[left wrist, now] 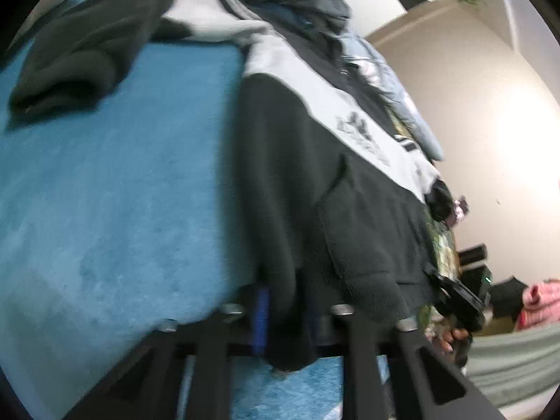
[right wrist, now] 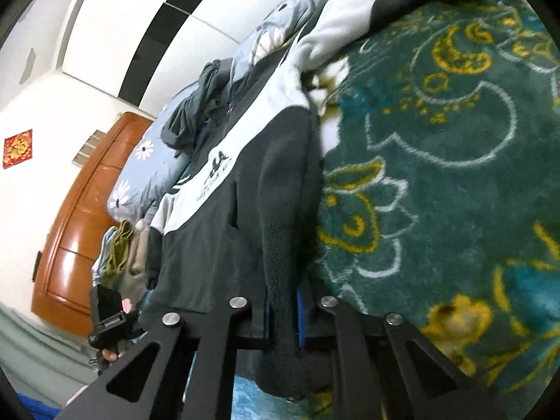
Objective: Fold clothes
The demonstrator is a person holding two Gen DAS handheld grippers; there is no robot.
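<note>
While the black-and-white fleece jacket [left wrist: 315, 133] lies spread along the bed, its hem hides most of both claws. The left gripper [left wrist: 283, 318] is clamped on the jacket's hem, blue pads barely showing beside the dark fleece. The right gripper [right wrist: 283, 315] pinches the same hem farther along, nearer the patterned green blanket [right wrist: 455, 161]. 1 sleeve [left wrist: 70, 56] rests on the blue blanket [left wrist: 122, 192] beside the jacket. Beyond the jacket, a grey garment [right wrist: 196, 112] is heaped, its shape unclear.
</note>
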